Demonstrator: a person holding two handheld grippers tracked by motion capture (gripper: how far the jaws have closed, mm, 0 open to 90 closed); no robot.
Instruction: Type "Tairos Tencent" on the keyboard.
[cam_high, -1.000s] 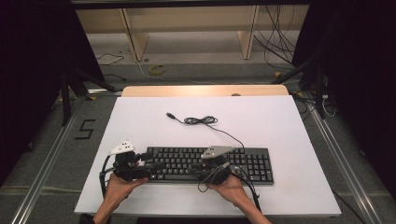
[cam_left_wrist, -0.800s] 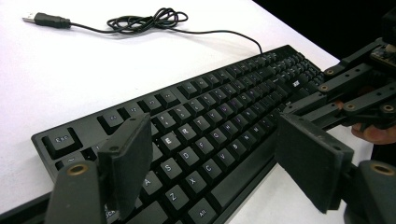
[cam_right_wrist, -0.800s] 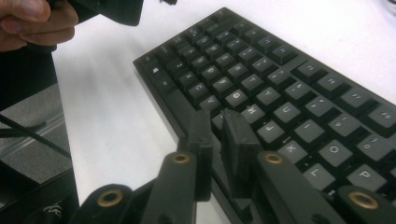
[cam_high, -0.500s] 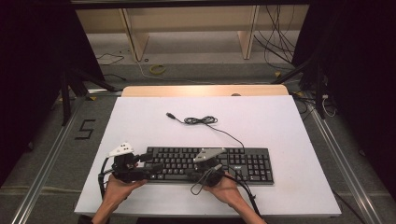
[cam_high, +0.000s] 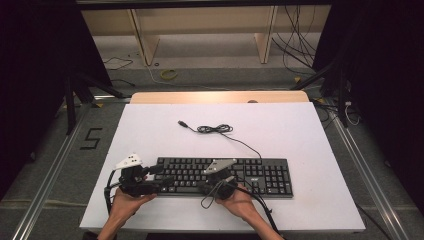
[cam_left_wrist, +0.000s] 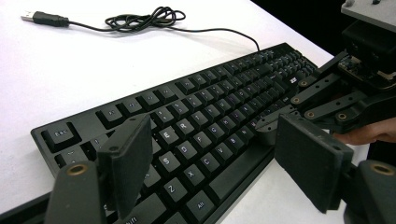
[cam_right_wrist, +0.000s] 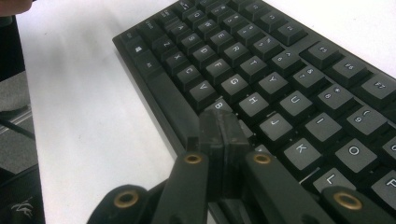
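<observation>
The left gripper (cam_left_wrist: 212, 163) has its 2 jaws spread wide, with nothing between them; they hang over the left end of the keyboard (cam_left_wrist: 210, 126), above the Z and X rows. The right gripper (cam_right_wrist: 219, 135) has its 2 jaws pressed flat together, gripping nothing, with their tips low over the keyboard's (cam_right_wrist: 261, 70) bottom row near B and the long bar; whether they touch a key cannot be told.

From above, the left gripper (cam_high: 157, 176) sits at the keyboard's (cam_high: 260, 175) left end and the right gripper (cam_high: 216, 186) at its near edge, each held by a hand. The keyboard lies along the near side of the white table (cam_high: 300, 125). Its cable (cam_high: 215, 129) lies coiled behind it, the plug loose. The forearms are cut off at the bottom edge.
</observation>
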